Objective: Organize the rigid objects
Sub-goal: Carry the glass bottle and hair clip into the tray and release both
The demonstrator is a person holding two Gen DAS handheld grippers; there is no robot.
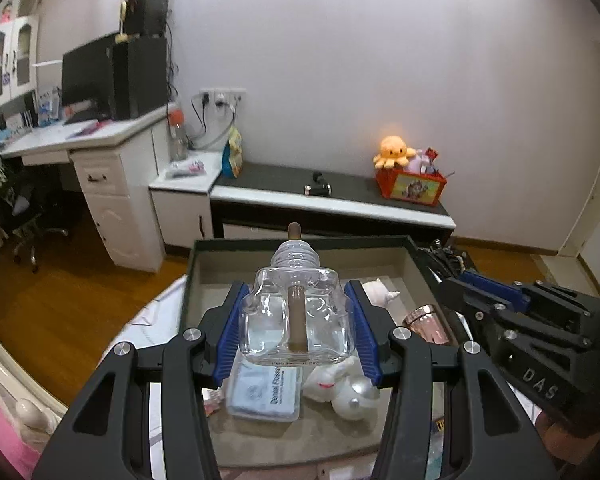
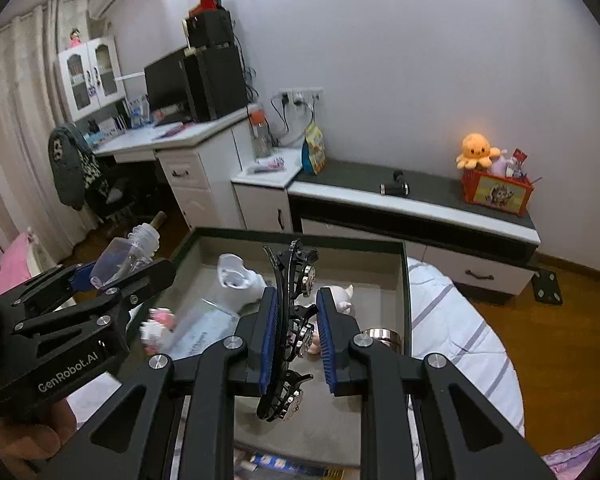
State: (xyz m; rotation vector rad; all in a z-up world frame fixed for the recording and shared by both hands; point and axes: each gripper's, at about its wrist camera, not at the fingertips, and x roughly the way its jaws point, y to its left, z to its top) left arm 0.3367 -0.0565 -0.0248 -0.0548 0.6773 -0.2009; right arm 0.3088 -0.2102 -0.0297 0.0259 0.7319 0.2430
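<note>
In the left wrist view my left gripper (image 1: 296,320) is shut on a clear glass bottle (image 1: 296,312) with a brown wick. It holds the bottle above a dark open box (image 1: 300,242). In the right wrist view my right gripper (image 2: 296,320) is shut on a black hair clip (image 2: 286,332) with metal studs, also above the box (image 2: 300,236). The two grippers hang side by side. The right gripper (image 1: 456,276) shows at the right edge of the left wrist view. The left gripper (image 2: 140,268) and its bottle (image 2: 128,254) show at the left of the right wrist view.
Inside the box lie a dental floss pack (image 1: 266,394), white plush toys (image 1: 340,388), a pink metal cup (image 1: 426,322) and a white plastic piece (image 2: 236,280). The box rests on a striped bed cover (image 2: 460,320). Behind stand a low cabinet (image 2: 420,208), a red basket (image 2: 496,192) and a desk (image 2: 188,136).
</note>
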